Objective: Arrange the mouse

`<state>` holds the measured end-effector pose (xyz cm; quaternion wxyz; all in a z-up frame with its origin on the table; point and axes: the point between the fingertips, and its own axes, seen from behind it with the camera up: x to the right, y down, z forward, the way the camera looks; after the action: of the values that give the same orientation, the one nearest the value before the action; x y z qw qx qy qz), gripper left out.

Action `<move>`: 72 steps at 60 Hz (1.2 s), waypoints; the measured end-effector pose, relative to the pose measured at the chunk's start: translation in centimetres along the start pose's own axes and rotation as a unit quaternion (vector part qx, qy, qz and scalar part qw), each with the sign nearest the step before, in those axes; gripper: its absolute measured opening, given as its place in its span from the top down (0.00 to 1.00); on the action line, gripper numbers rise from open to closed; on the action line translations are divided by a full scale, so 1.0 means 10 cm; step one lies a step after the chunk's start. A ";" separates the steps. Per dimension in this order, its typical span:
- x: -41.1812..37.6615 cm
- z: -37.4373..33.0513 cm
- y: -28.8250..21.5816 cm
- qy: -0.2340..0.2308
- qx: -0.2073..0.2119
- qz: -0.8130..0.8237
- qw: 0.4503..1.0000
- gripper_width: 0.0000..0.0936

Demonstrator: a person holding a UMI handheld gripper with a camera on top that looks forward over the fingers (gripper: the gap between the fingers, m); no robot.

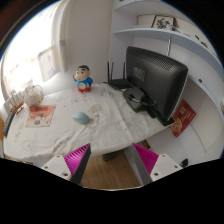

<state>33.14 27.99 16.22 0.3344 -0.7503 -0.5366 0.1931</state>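
A small pale grey-blue object (82, 118), probably the mouse, lies on the white-clothed table (60, 135), left of the black monitor (155, 78). My gripper (112, 165) is well short of the table's front edge, over the wooden floor. Its magenta pads (77, 158) stand wide apart with nothing between them. The mouse is far beyond the fingers.
A blue and red figurine (84, 78) stands at the back of the table. A reddish booklet (40, 115) lies at the left, a red book (183, 118) right of the monitor. Dark gear (133, 95) sits by the monitor's base. White wall shelves (160, 35) hang above.
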 end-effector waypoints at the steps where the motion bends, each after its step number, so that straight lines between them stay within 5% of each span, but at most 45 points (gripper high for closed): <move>1: -0.01 0.01 0.00 -0.002 0.000 -0.002 1.000 0.09; 19: -0.54 0.32 0.01 -0.055 0.007 -0.054 0.997 0.08; 36: -1.31 0.73 -0.09 -0.141 0.063 -0.084 0.984 0.09; 49: -1.42 1.40 -0.33 -0.132 0.124 -0.095 0.979 0.08; 72: -1.59 2.57 -0.47 -0.125 0.113 -0.106 0.980 0.09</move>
<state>7.74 21.60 0.37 0.3661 -0.6168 -0.6249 0.3083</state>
